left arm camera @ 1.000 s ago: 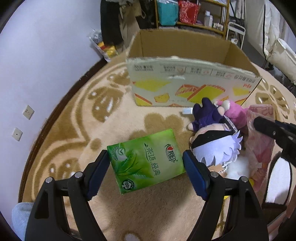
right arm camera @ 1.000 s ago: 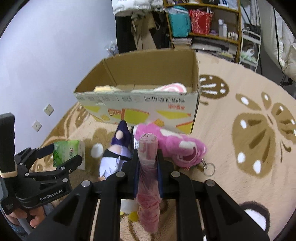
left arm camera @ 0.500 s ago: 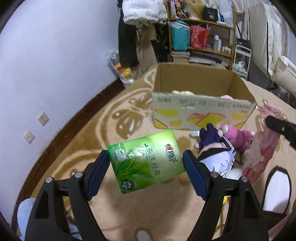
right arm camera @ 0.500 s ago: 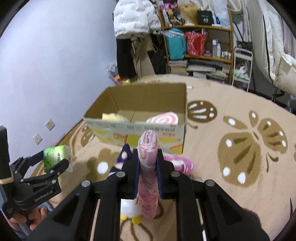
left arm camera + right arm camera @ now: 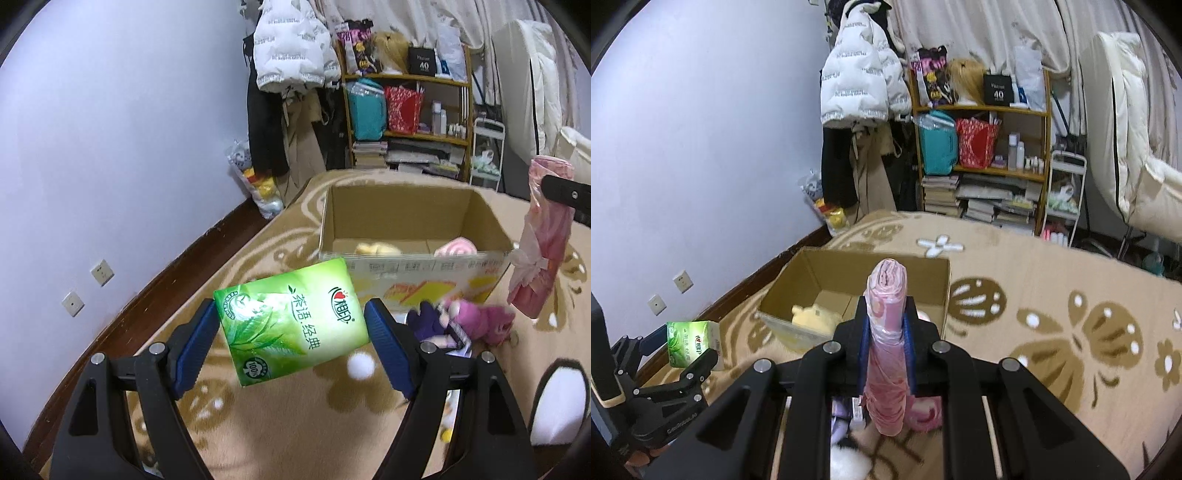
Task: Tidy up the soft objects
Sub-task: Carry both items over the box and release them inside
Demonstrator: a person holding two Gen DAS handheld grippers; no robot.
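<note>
You have both loads in the air, so by my reading you are in the carry step, with the drop into the cardboard box [image 5: 406,236] next. Your left tongs [image 5: 291,332] are clamped across the width of the green tissue pack [image 5: 291,317], which hangs tilted between the blue pads [image 5: 199,332], above the rug [image 5: 295,424] and short of the box's near wall. Your right tongs [image 5: 886,339] are clenched tight on the pink rolled bundle [image 5: 886,332], held upright with its top end in line with the box opening. Inside the box a yellow plush [image 5: 812,315] and a pink-and-white roll [image 5: 456,249] already lie on the bottom, with bare floor between and behind them. The purple doll [image 5: 432,325] and the magenta plush [image 5: 480,321] lie on the rug just in front of the box. The next move calls for clearing the near rim with each load before letting go, and keeping the two tongs apart over the opening.
</note>
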